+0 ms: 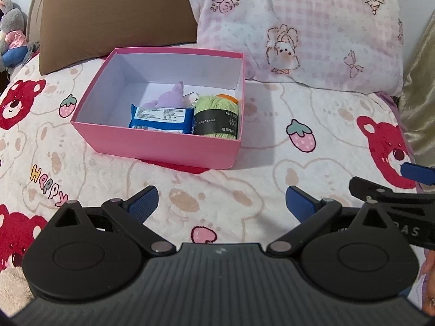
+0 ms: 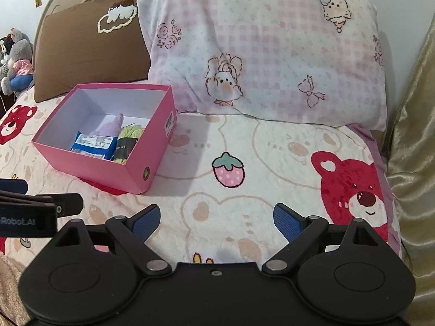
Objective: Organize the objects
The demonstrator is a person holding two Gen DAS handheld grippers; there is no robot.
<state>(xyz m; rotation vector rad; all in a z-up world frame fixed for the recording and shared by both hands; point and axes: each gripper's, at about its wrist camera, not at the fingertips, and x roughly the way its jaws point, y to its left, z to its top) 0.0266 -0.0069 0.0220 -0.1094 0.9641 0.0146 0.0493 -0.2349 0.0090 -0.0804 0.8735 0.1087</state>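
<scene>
A pink box (image 1: pixel 152 141) (image 2: pixel 98 168) with a white inside sits on the bed blanket. In it lie a blue wipes pack (image 1: pixel 161 116) (image 2: pixel 92 143), a purple plush toy (image 1: pixel 171 98) (image 2: pixel 111 127) and a green yarn ball (image 1: pixel 217 116) (image 2: pixel 127 138) with a dark label. My left gripper (image 1: pixel 221 203) hovers open in front of the box with nothing between its blue pads. My right gripper (image 2: pixel 216 221) stands open over the blanket to the right of the box, also holding nothing. Part of the right gripper (image 1: pixel 391 190) shows at the left wrist view's right edge.
A brown pillow (image 1: pixel 114 19) (image 2: pixel 89 51) and a pink checked pillow (image 1: pixel 299 27) (image 2: pixel 266 51) lie behind the box. Stuffed toys (image 1: pixel 12 32) (image 2: pixel 16 59) sit at the far left. A gold curtain (image 2: pixel 413 135) hangs at the right. The bear-print blanket (image 2: pixel 244 146) spreads around the box.
</scene>
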